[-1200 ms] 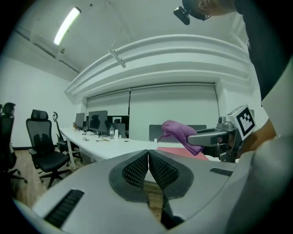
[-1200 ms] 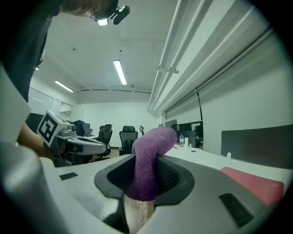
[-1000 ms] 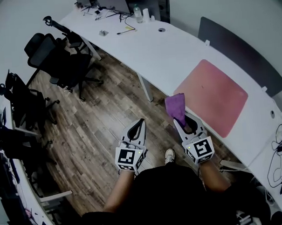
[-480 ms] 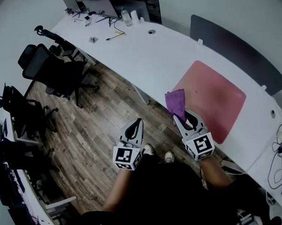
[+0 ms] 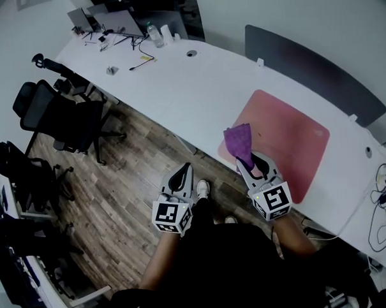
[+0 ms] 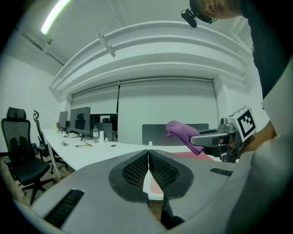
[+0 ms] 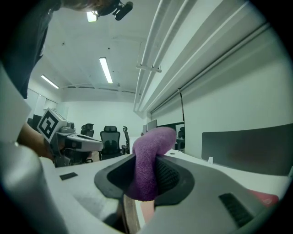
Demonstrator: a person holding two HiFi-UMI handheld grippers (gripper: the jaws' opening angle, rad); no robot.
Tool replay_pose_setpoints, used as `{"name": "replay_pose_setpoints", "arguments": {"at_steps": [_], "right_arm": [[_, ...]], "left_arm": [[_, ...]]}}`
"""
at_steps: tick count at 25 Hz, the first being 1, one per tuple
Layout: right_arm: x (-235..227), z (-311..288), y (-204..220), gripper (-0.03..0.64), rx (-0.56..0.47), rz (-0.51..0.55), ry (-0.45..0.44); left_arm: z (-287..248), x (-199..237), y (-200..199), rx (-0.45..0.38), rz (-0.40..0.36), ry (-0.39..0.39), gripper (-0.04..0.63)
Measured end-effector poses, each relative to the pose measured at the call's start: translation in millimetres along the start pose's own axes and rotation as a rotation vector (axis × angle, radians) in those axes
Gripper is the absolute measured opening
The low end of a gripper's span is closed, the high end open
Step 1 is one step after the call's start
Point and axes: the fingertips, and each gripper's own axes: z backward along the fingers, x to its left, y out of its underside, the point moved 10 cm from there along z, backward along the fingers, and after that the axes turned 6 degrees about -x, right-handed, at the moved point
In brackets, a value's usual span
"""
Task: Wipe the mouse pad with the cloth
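Observation:
A pink mouse pad (image 5: 282, 140) lies on the long white desk (image 5: 196, 80), its near edge close to the desk's front. My right gripper (image 5: 248, 164) is shut on a purple cloth (image 5: 238, 142) that sticks up from its jaws and hangs over the pad's near left corner. The cloth (image 7: 149, 162) fills the jaws in the right gripper view. My left gripper (image 5: 181, 176) is shut and holds nothing, over the wood floor short of the desk. From the left gripper view, the right gripper (image 6: 215, 137) with the cloth (image 6: 181, 132) shows at the right.
Black office chairs (image 5: 57, 118) stand on the wood floor at the left. Monitors, a bottle (image 5: 154, 35) and small items sit at the desk's far end. A dark grey partition (image 5: 311, 71) runs behind the pad. Cables (image 5: 383, 199) lie at the desk's right end.
Both grippers and the person have moved toward the desk. The purple cloth, earlier at the desk's front edge, now hangs over the pad's near left corner.

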Motion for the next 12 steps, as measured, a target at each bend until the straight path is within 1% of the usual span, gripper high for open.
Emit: {"name": "replay_pose_setpoints", "arguments": {"at_steps": [8,12], "right_arm": [[-25.6,-34.0,-0.8,0.130,0.040,-0.010,0.081],[-35.6,-50.5,0.8,0.130,0.055,-0.009,0.133]], "left_arm": [[-55.5,29.1,-7.4,-0.007,0.007,0.085,0.021],[-85.9,40.0,-5.6,-0.003,0.030,0.176,0.021]]}}
